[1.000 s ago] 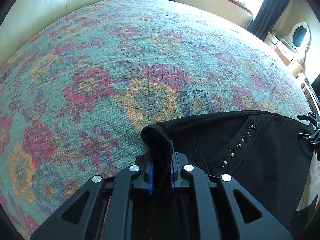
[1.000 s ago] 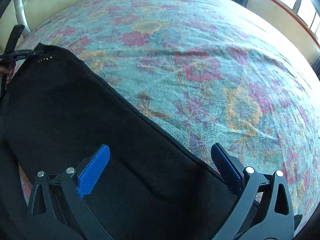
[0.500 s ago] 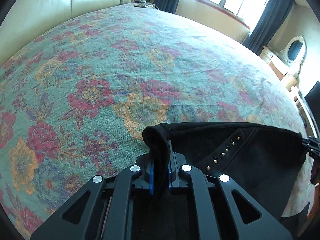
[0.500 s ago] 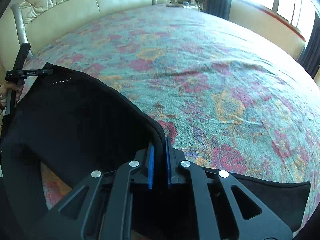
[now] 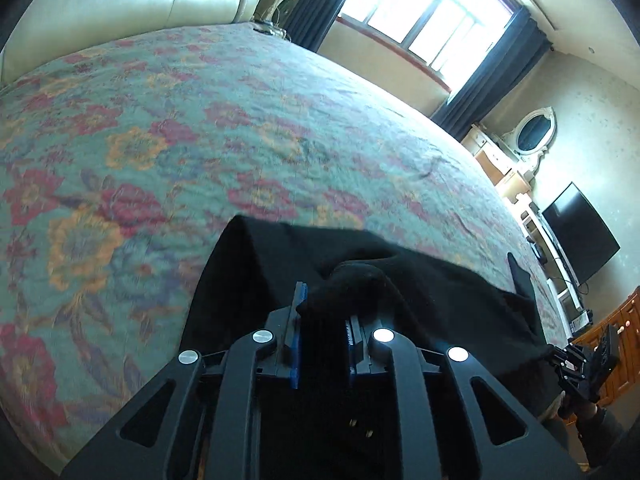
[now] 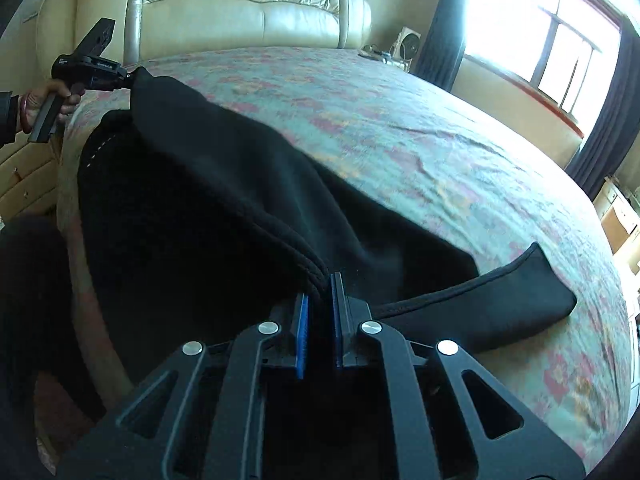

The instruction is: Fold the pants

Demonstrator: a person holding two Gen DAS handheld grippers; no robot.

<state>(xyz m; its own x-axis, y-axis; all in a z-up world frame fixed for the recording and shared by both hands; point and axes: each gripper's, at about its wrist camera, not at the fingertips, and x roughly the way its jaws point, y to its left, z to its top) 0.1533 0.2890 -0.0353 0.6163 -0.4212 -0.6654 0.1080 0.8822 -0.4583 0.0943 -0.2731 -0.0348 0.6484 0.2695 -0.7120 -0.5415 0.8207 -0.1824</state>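
- So the black pants point(image 6: 224, 184) hang stretched between the two tools over the near edge of a bed, one leg end lying flat on the floral bedspread point(image 5: 248, 128).
- Right gripper point(image 6: 320, 312) is clamped on a folded edge of the fabric.
- Left gripper point(image 5: 322, 316) has a bunch of fabric between its jaws, which are opening a little.
- Room-wise: cream tufted headboard point(image 6: 248, 4), bright window point(image 5: 424, 20) with dark curtains point(image 5: 492, 76), oval mirror point(image 5: 536, 132), black TV point(image 5: 580, 232).
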